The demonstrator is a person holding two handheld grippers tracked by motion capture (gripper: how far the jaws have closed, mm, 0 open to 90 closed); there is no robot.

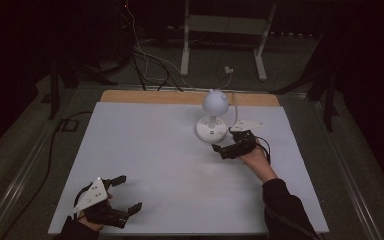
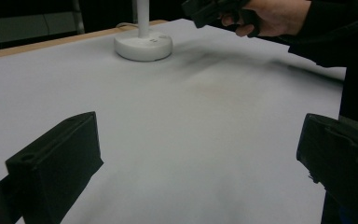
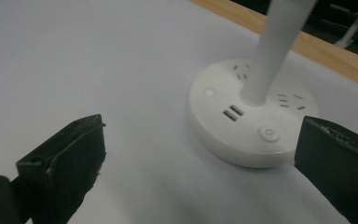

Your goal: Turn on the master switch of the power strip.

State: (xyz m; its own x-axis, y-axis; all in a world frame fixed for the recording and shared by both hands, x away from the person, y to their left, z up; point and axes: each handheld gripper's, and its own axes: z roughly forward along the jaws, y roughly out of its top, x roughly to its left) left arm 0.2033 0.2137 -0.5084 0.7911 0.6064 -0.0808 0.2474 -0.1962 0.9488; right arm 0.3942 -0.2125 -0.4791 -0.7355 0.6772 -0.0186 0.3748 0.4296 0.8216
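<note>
On white table (image 1: 145, 150): one lamp (image 1: 213, 119), two empty claws, left (image 1: 128, 194) and right (image 1: 221, 150), both wide open.

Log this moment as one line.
left hand-held gripper: open, idle | right hand-held gripper: open, beside lamp base | lamp: upright, untouched

Left gripper (image 2: 200, 158), jaws spread wide above the bare white tabletop (image 2: 191, 121), holding nothing. Near the tabletop's far wooden edge stands a round white lamp base (image 2: 143, 46) with an upright stem. Just beside it, a hand (image 2: 272, 16) holds the right gripper (image 2: 209, 11).
</note>
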